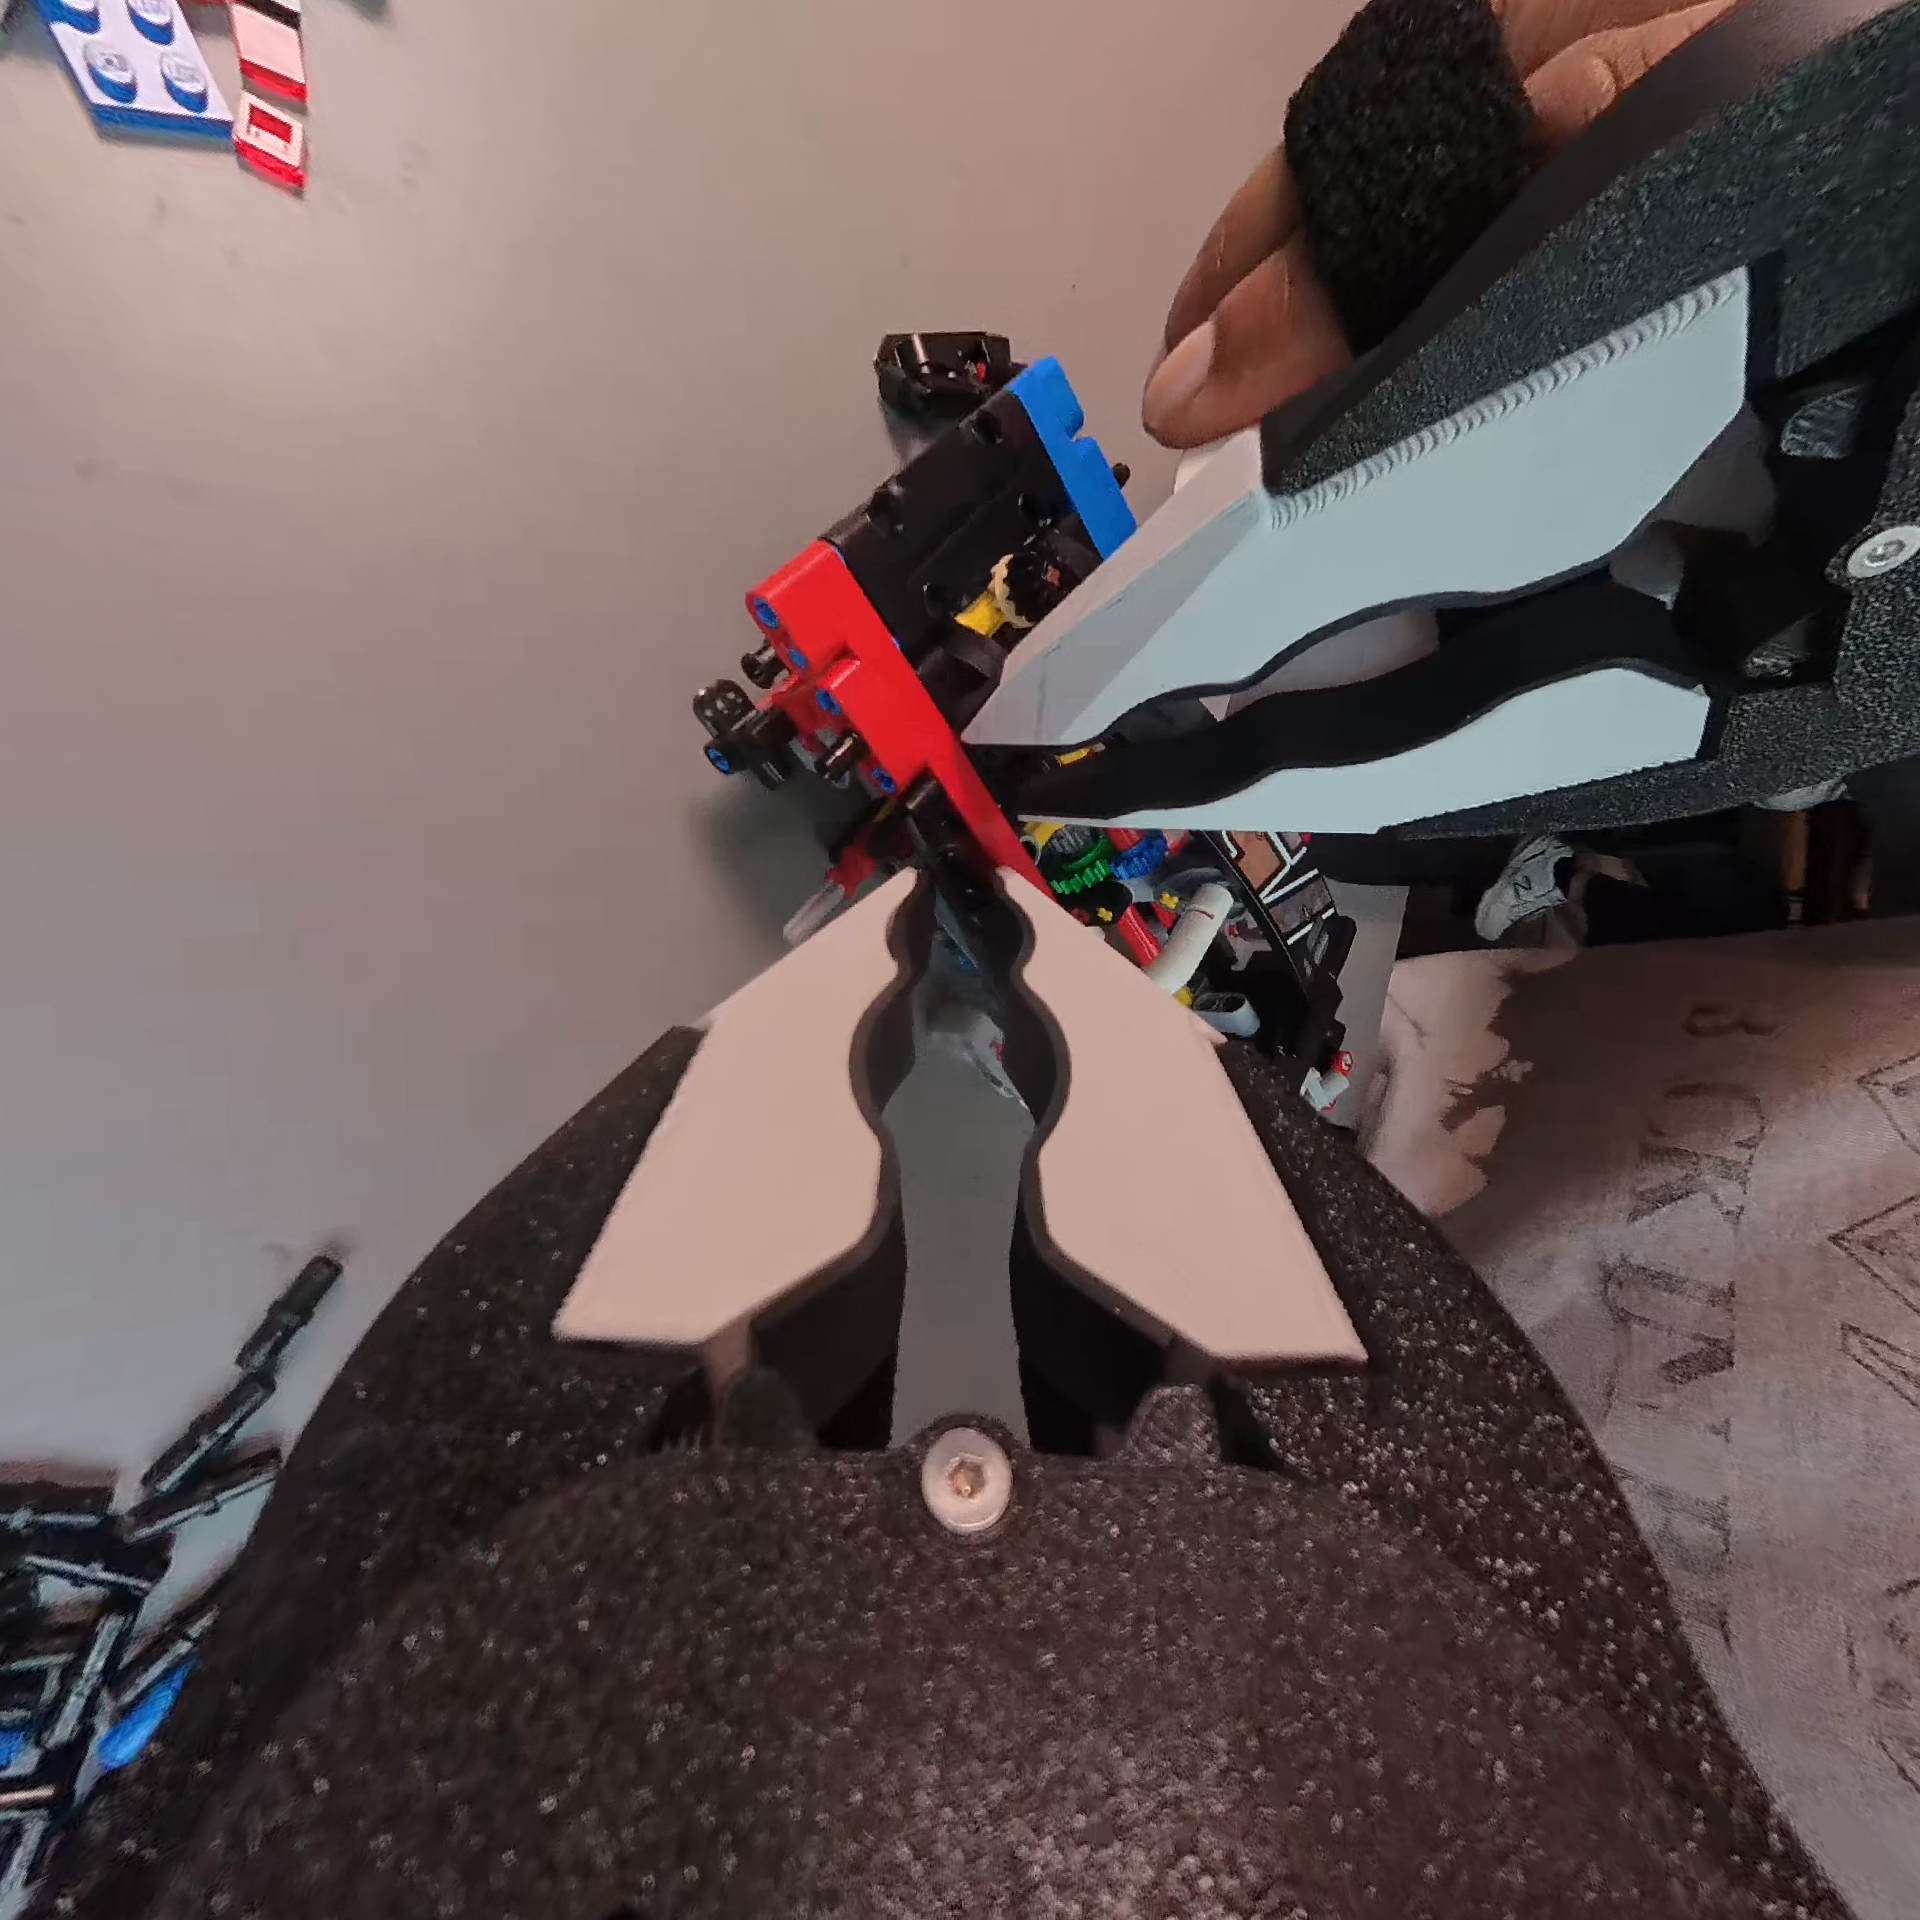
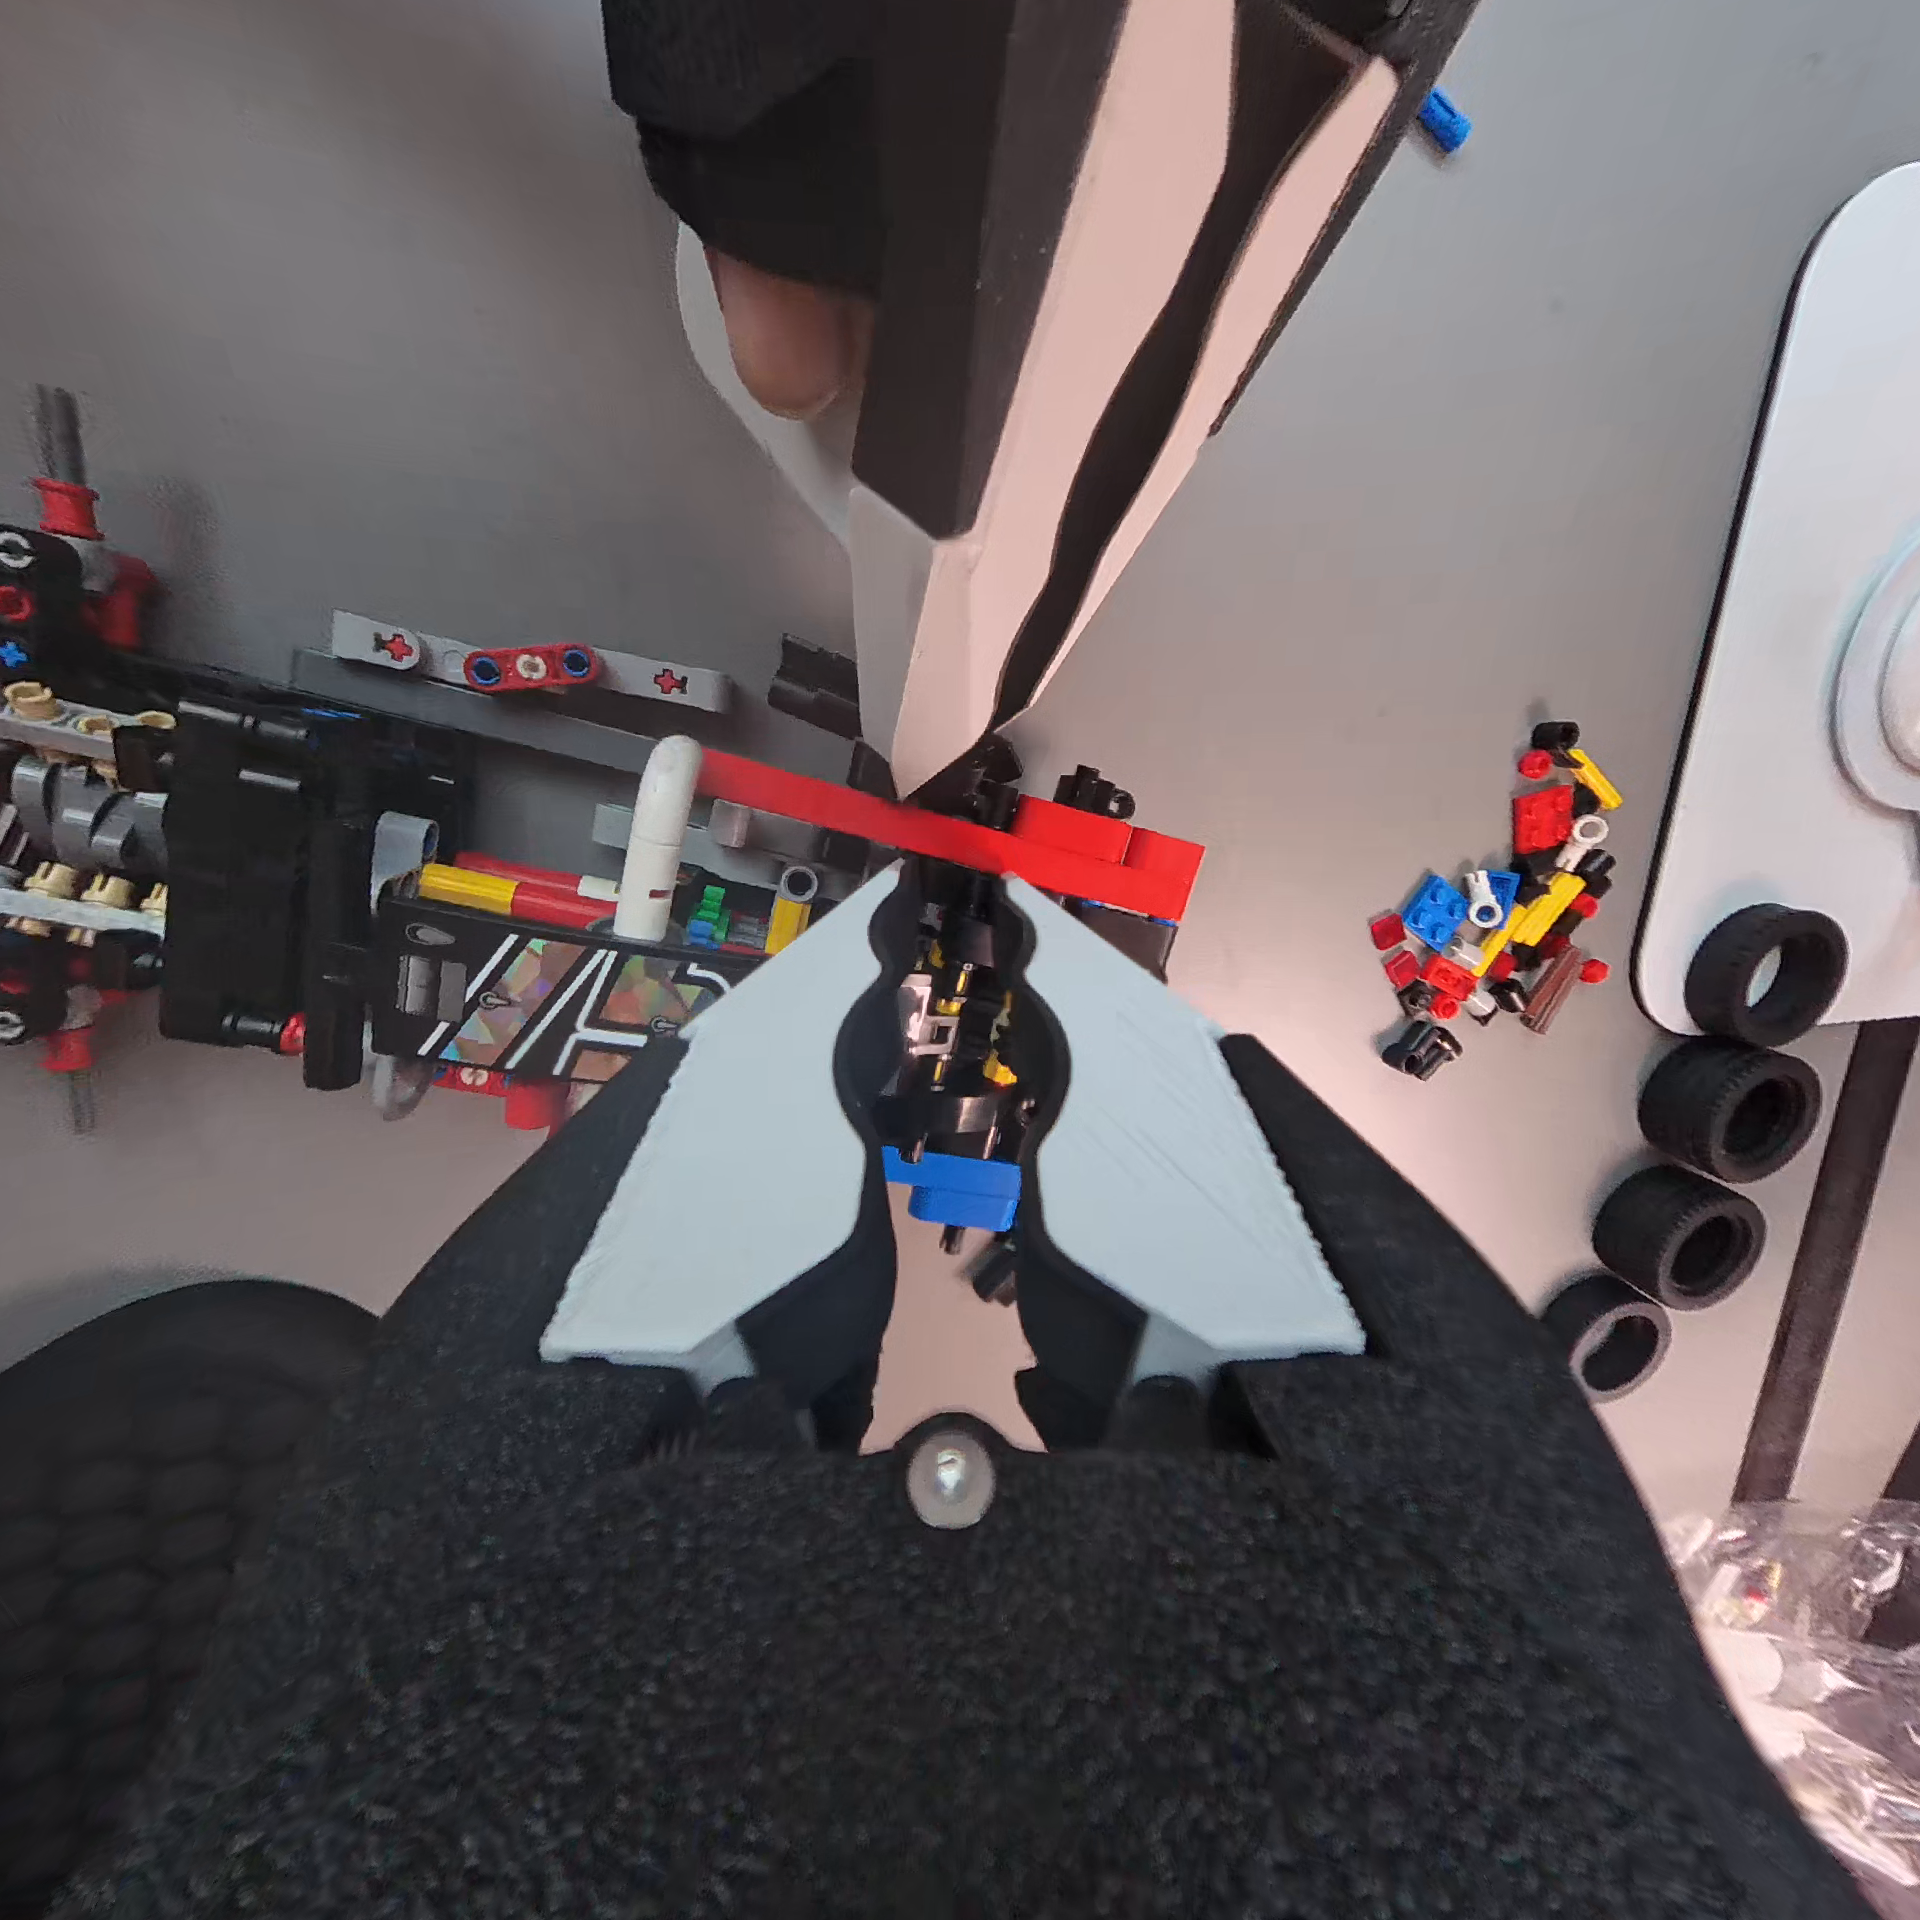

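A small brick assembly (image 1: 894, 634) with a red plate, a black body and a blue end is held above the grey table between both grippers. My left gripper (image 1: 959, 888) is shut on a black pin at the lower edge of the red plate. In the right wrist view it comes down from the top, its tips (image 2: 920, 784) meeting at the red plate (image 2: 1049, 836). My right gripper (image 2: 951, 878) is shut on the black body of the assembly, whose blue end (image 2: 951, 1184) shows between its fingers. In the left wrist view it enters from the upper right (image 1: 1003, 774).
A larger brick vehicle model (image 2: 312, 914) lies left of the grippers. A pile of small bricks (image 2: 1496, 914), several black tyres (image 2: 1725, 1101), a white board (image 2: 1818, 468) and a plastic bag (image 2: 1808, 1662) lie to the right. Loose black and blue parts (image 1: 83, 1621) lie nearby; carpet (image 1: 1714, 1351) lies past the table edge. Only a small space, under 4 cm, lies between the two pairs of fingers.
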Demonstrator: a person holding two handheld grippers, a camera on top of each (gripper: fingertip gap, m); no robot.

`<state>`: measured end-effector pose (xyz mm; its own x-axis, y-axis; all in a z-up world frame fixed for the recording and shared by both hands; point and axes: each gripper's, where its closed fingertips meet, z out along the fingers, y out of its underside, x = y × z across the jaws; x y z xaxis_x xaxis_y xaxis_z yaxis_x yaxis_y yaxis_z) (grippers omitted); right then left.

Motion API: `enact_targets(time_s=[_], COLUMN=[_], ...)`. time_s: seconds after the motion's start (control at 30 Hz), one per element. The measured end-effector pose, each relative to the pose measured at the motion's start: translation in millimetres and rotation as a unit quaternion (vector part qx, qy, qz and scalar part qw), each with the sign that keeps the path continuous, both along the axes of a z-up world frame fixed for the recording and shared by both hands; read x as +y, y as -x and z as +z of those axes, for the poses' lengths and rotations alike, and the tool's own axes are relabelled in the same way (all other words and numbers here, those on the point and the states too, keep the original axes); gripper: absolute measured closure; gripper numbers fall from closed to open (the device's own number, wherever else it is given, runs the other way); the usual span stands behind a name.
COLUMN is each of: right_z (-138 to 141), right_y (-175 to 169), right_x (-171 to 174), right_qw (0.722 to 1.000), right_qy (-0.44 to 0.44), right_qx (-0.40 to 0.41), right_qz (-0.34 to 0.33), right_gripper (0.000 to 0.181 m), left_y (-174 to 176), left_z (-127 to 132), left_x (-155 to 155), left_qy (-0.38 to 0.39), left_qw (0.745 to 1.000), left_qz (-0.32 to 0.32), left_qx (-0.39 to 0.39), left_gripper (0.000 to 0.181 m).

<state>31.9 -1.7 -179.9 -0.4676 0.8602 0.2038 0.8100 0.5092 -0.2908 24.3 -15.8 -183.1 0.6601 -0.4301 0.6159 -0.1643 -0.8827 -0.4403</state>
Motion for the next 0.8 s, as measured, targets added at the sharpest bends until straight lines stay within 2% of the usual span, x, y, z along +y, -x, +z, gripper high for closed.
enact_targets(time_s=[0.2,0.37,0.5,0.7,0.8], right_z=[0,0,0,1,1], right_y=[2,4,7,9,13], right_x=[1,5,11,14,19], right_qw=[0.999,0.996,0.994,0.983,0.977], right_qy=[0.013,0.020,0.012,0.017,0.012], right_qx=[0.025,0.043,0.043,0.075,0.090], right_qz=[-0.039,-0.074,-0.104,-0.164,-0.194], right_gripper=[0.169,0.170,0.170,0.170,0.171], left_y=[4,8,13,17,23], left_z=[0,1,1,2,3], left_x=[3,10,18,23,30], left_qy=[-0.032,-0.078,-0.093,-0.106,-0.135], left_qw=[0.999,0.991,0.980,0.968,0.952], left_qz=[0.032,0.065,0.107,0.171,0.191], left_qx=[0.025,0.083,0.136,0.150,0.197], left_gripper=[0.175,0.177,0.177,0.177,0.177])
